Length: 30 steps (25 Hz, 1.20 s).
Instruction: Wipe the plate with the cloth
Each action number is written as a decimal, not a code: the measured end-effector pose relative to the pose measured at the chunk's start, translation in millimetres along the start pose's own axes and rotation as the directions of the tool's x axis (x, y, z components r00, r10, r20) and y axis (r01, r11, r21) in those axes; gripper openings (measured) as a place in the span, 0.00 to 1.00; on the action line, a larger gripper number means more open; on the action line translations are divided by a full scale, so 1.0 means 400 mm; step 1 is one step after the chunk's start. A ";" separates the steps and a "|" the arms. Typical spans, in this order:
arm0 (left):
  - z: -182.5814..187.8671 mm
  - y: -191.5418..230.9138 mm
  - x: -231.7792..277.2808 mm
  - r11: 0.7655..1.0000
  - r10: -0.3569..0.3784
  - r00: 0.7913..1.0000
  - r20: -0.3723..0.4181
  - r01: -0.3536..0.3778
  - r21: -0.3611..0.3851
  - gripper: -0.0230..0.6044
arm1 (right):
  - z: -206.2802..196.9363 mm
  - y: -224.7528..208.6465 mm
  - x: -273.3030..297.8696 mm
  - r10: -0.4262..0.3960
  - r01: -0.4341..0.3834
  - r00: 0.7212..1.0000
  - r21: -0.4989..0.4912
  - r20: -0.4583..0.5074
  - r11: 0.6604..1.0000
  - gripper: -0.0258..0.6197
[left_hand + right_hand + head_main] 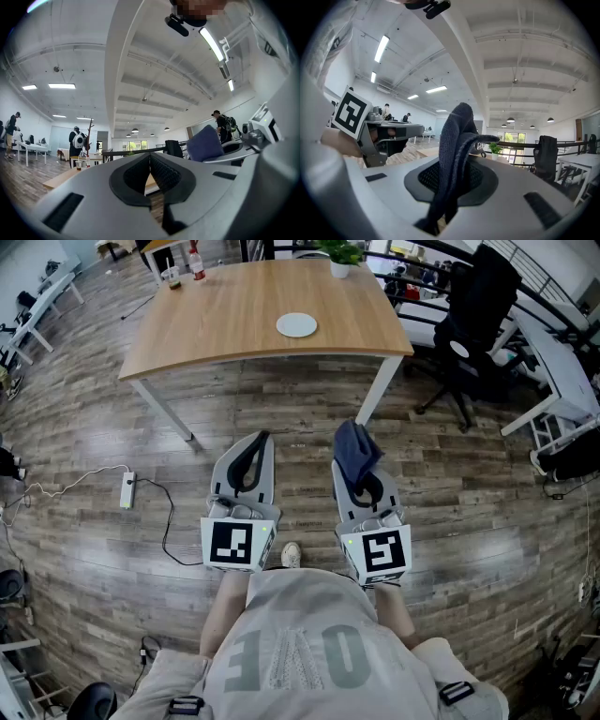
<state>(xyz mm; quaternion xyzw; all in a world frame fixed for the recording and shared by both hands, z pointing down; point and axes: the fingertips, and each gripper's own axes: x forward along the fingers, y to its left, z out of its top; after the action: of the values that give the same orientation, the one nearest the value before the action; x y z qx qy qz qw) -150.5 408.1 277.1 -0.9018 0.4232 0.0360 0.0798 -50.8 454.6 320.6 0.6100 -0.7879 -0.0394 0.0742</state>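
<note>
Head view: the person stands on a wood floor, a gripper in each hand, both held out level and side by side. The left gripper [258, 444] has its jaws together with nothing in them. The right gripper [362, 474] holds a dark blue cloth [356, 450], which sticks out past its tips. The plate [296, 325] lies on the table [216, 329] ahead, well apart from both grippers. A potted plant [340, 257] stands at the table's far edge, and a bottle [196, 262] at its far left corner.

Left gripper view: the jaws meet along a closed seam, nothing between them. The cloth shows at the right, on the other gripper.

Right gripper view: the jaws are clamped on the cloth, which rises in folds from between the pads. The left gripper shows at the left.
</note>
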 end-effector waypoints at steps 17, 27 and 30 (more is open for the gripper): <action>-0.038 0.145 0.016 0.998 0.067 0.998 -0.006 -0.067 -0.019 0.05 | -0.046 0.000 0.102 0.008 -0.008 0.998 0.003 -0.062 1.000 0.13; -0.087 0.241 0.075 0.996 0.081 0.997 -0.021 -0.081 -0.033 0.05 | -0.050 -0.020 0.196 0.003 -0.005 0.997 -0.020 -0.077 1.000 0.13; -0.091 0.270 0.122 0.995 0.097 0.995 -0.014 -0.097 -0.025 0.05 | -0.071 -0.058 0.242 -0.007 0.005 0.996 -0.020 -0.090 1.000 0.13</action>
<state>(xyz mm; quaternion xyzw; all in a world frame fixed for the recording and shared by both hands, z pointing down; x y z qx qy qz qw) -202.6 296.7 294.2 -0.8813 0.4666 0.0395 0.0639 -47.6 356.1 351.9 0.6127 -0.7816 -0.0198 0.1154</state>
